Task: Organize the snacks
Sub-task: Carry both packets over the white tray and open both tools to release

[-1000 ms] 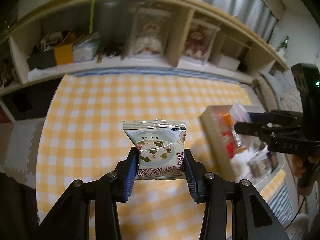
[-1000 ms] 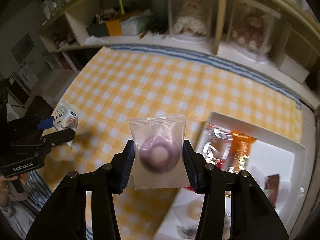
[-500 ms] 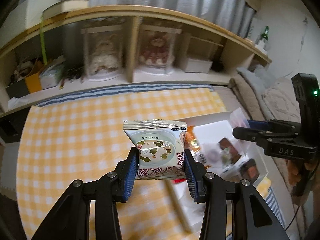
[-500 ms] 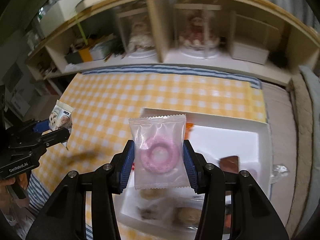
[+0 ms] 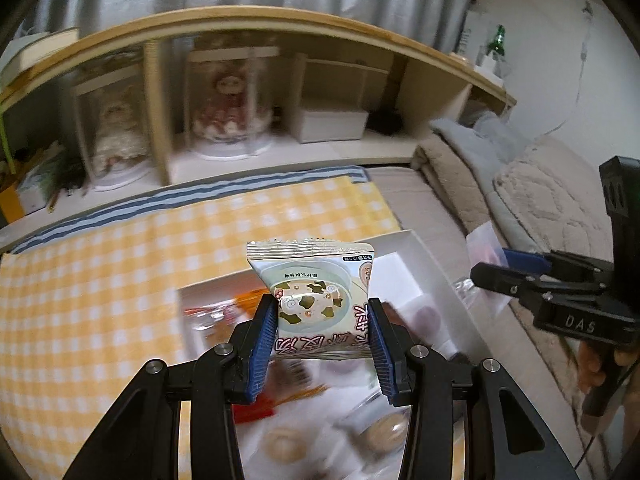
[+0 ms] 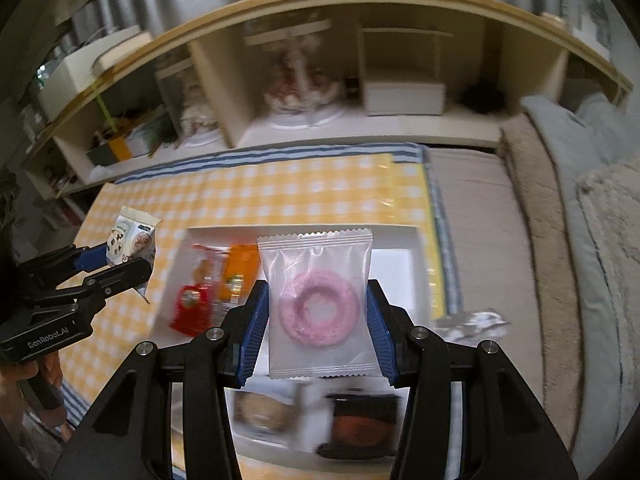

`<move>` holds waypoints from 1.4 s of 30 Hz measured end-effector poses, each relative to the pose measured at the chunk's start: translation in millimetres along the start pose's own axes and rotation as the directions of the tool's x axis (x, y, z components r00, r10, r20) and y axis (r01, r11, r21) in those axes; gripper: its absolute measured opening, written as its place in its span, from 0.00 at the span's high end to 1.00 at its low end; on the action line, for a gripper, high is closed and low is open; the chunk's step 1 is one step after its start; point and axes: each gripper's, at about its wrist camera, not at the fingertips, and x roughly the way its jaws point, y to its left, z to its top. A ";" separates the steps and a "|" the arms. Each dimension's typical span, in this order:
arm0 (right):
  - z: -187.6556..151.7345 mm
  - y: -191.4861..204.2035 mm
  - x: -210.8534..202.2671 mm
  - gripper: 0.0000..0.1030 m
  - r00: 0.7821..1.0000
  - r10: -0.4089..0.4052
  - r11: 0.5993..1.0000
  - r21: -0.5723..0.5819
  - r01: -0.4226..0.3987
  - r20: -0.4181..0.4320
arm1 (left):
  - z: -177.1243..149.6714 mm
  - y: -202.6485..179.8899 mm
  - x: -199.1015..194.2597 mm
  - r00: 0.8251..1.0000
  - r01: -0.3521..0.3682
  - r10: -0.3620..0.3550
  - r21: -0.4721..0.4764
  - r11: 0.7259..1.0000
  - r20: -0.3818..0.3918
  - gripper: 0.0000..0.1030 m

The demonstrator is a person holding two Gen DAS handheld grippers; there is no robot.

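Observation:
My left gripper (image 5: 322,330) is shut on a pale soup packet (image 5: 314,292) with green printing, held above the white tray (image 5: 436,268). In the right wrist view the same packet (image 6: 130,240) shows at the left, over the tablecloth beside the tray. My right gripper (image 6: 318,326) is shut on a clear wrapper with a pink doughnut (image 6: 318,308), hanging over the white tray (image 6: 400,236). The tray holds red and orange snack packs (image 6: 212,288) and several round and dark wrapped cakes, blurred. From the left wrist view the right gripper (image 5: 496,268) appears at the right edge.
A yellow checked cloth (image 6: 280,184) covers the low table. Behind it stands a wooden shelf (image 5: 240,28) with dolls under clear covers and a white box (image 5: 332,124). Grey and beige bedding (image 5: 540,200) lies to the right of the table. A crumpled clear wrapper (image 6: 472,322) lies beside the tray.
Both grippers have swept to the right with their packets, from over the bare cloth to over the white tray. The grips on both packets have not changed.

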 end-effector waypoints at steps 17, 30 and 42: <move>11.7 -68.8 89.3 0.52 0.997 0.018 0.994 0.107 -0.010 -0.070 | 32.2 -11.4 188.4 0.994 0.010 -0.028 -0.164 0.986 -0.108 0.57; 13.4 -79.9 111.5 0.20 0.994 0.079 0.980 0.190 -0.063 -0.074 | 27.9 8.0 186.7 0.995 -0.015 0.001 -0.147 0.989 -0.095 0.08; -2.5 -65.0 65.3 0.00 0.998 0.033 0.990 0.137 -0.027 -0.045 | 12.1 3.9 114.1 0.995 -0.026 0.014 -0.126 0.992 -0.099 0.00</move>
